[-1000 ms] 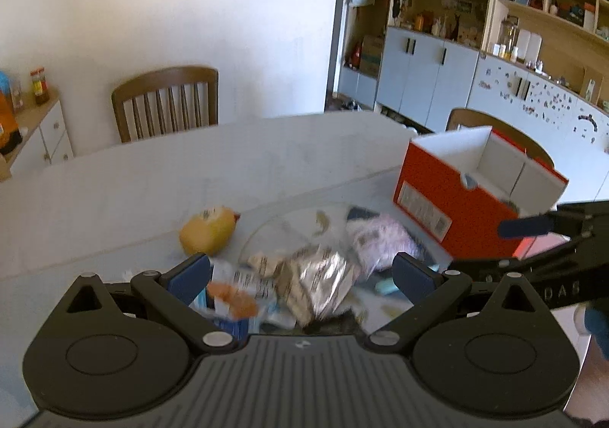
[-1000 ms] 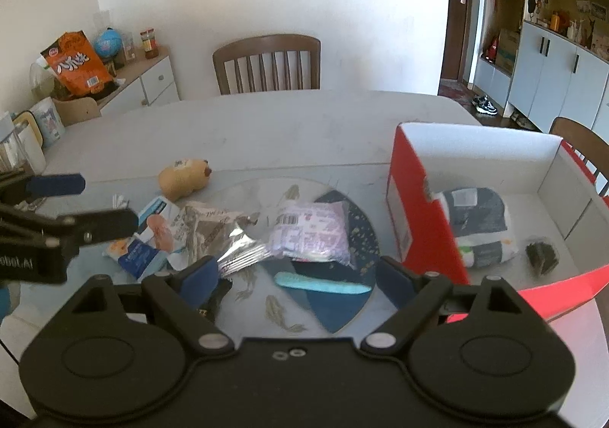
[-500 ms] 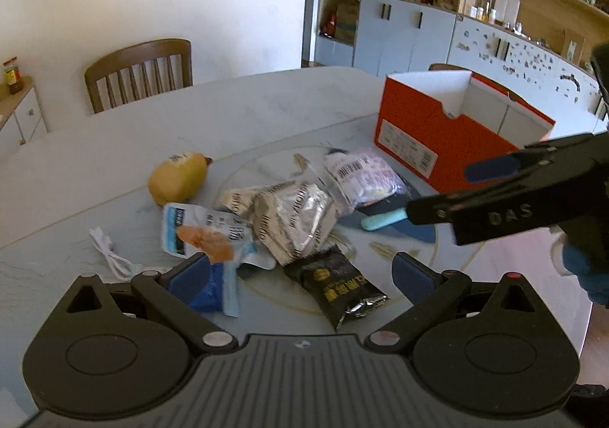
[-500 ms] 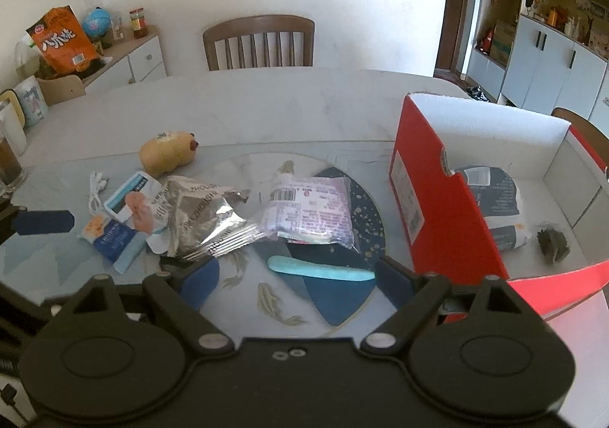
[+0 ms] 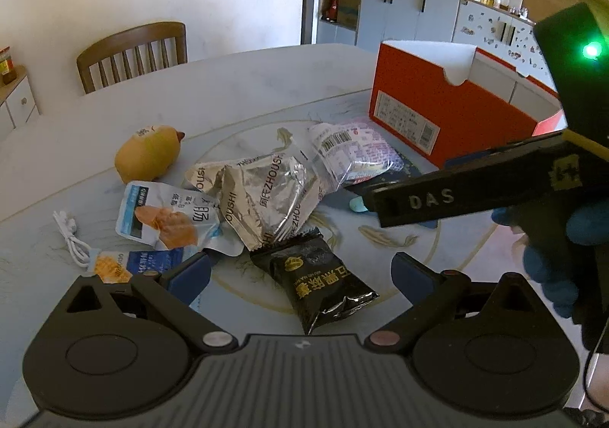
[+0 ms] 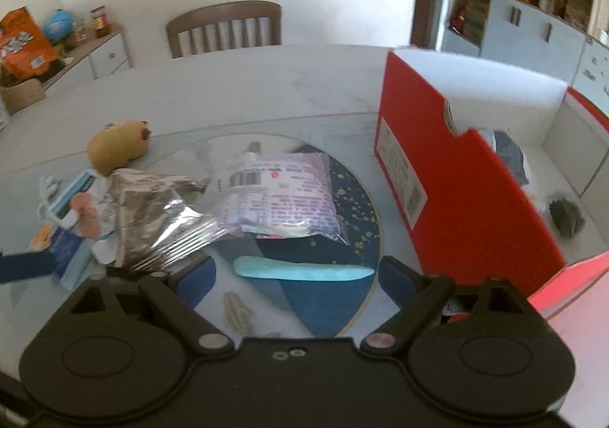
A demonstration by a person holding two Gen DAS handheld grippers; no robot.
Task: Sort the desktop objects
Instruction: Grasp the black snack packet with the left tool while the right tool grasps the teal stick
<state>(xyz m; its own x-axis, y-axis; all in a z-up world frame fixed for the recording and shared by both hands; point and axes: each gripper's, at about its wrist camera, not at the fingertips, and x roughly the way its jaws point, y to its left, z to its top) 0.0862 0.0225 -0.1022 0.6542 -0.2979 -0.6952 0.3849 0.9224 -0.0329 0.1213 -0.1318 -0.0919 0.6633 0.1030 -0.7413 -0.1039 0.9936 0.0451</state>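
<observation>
My left gripper is open low over the table, and a black snack packet lies between its fingers, untouched. My right gripper hangs over a light blue stick; its jaws are opening and its pads are clear of the stick. One of its black fingers crosses the left wrist view. Beyond lie a silver foil packet, a pink-printed clear bag, a blue-white pouch and a yellow plush toy. The orange-red box stands open at the right.
Inside the box lie a grey-white package and a small dark lump. A white cable coils at the left of the pile. A wooden chair stands behind the table. A gloved hand holds the right gripper.
Both grippers have sunk towards the table and the objects look larger. The black packet has come into view between the left fingers. The right gripper now sits closer over the blue stick.
</observation>
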